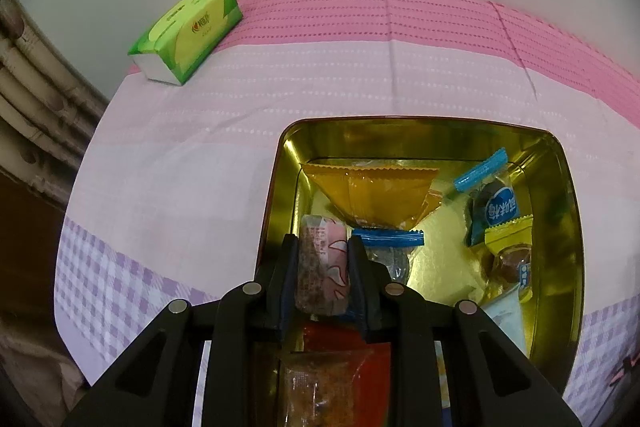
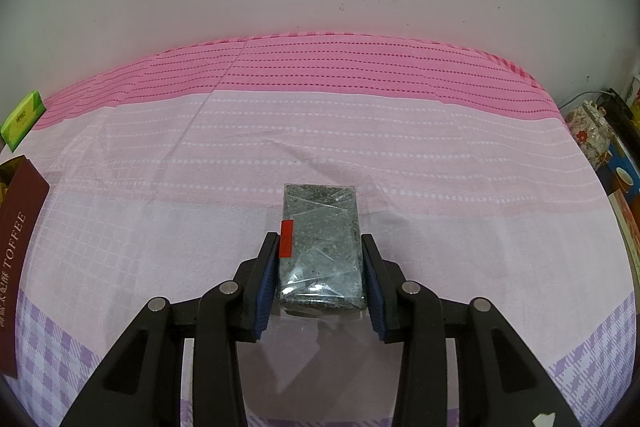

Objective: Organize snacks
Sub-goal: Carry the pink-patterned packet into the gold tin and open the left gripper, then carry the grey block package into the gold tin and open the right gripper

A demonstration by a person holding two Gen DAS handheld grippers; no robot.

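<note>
Placing step. Left gripper (image 1: pixel 319 247) pinches a pink-wrapped snack bar (image 1: pixel 322 267), held low over the near-left end of the gold tin (image 1: pixel 560 227); next it needs to release cleanly among the packets. Right gripper (image 2: pixel 320 247) clamps a grey speckled bar (image 2: pixel 322 247) over the pink cloth (image 2: pixel 460 187), well right of the tin, so it must carry across.

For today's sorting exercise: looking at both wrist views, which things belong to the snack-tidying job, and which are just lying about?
Part of the job:
- gold tin holding wrapped snacks
- pink-wrapped snack bar, clamped in the left tool
- grey speckled snack block, between the right tool's fingers

Just lying about:
- green tissue pack
- pink tablecloth
- floral teapot off the table edge
</note>
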